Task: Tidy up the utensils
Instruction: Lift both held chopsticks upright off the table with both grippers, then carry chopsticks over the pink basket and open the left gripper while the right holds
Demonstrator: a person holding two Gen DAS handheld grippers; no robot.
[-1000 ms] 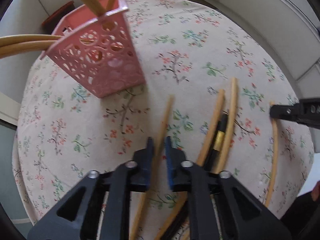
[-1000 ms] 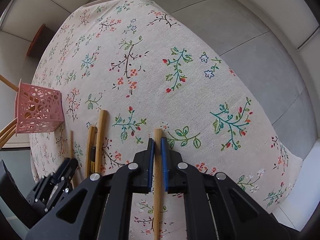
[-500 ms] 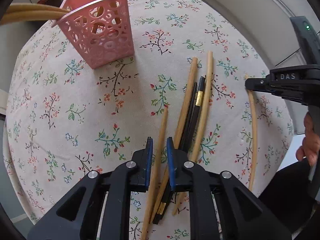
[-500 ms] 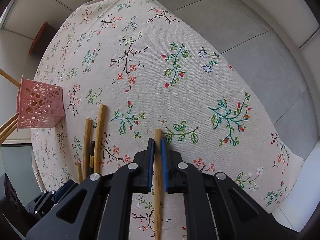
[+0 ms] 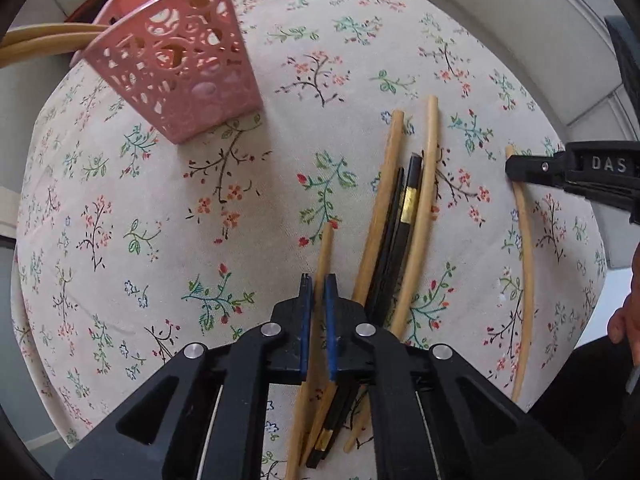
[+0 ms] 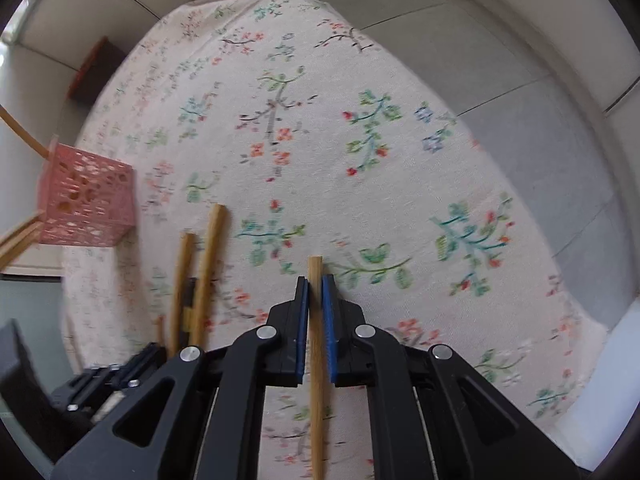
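Chopsticks, slim round wood: left gripper (image 5: 316,280) clasps one (image 5: 325,252), right gripper (image 6: 316,284) another (image 6: 315,276).

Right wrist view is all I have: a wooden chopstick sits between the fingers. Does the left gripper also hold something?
Observer: Yes. Like the right gripper on its wooden chopstick, the left gripper is shut on a light wooden chopstick.
Operator: What is the dark thing in the pile?
Observer: Two black chopsticks, one showing a gold band, lying between two pale wooden chopsticks.
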